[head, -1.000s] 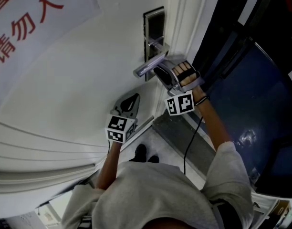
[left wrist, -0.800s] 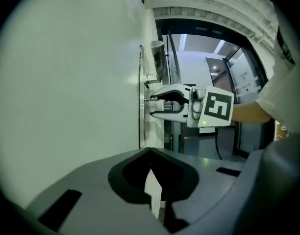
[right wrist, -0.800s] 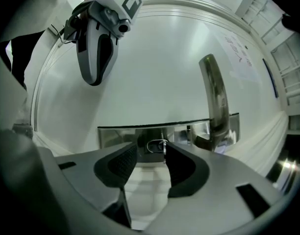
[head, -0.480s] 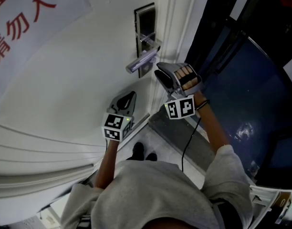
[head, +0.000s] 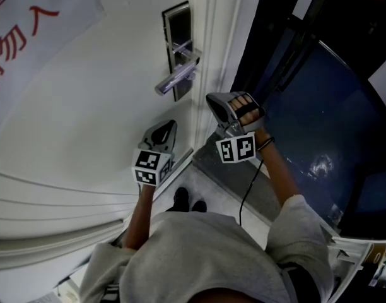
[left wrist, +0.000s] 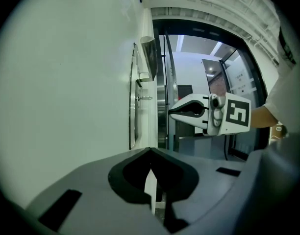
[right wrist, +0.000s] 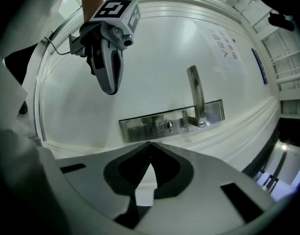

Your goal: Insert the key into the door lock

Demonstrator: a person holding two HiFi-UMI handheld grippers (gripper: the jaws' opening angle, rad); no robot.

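Head view looks down along a white door (head: 86, 118), with the lock plate (head: 178, 40) in the upper middle of the frame and its lever handle (head: 176, 76) pointing to the lower left. A small metal piece, which seems to be the key (right wrist: 165, 125), sticks out from the plate beside the base of the handle. In the right gripper view it sits near the centre, just above the tips of the fingers. The right gripper (head: 213, 100) is below and to the right of the handle, at the edge of the door, and touches neither the handle nor the key. Its fingers have just been closing and are now pressed together, with nothing between them. The left gripper (head: 166, 129) is to the lower left of the right one, near the door face and well apart from the lock. Its fingers are also pressed together and hold nothing. A paper sheet with red characters (head: 29, 24) is on the door at the upper left. A dark blue shiny surface (head: 319, 118) fills the right side of the frame, and the person's grey top (head: 205, 257) fills the bottom.
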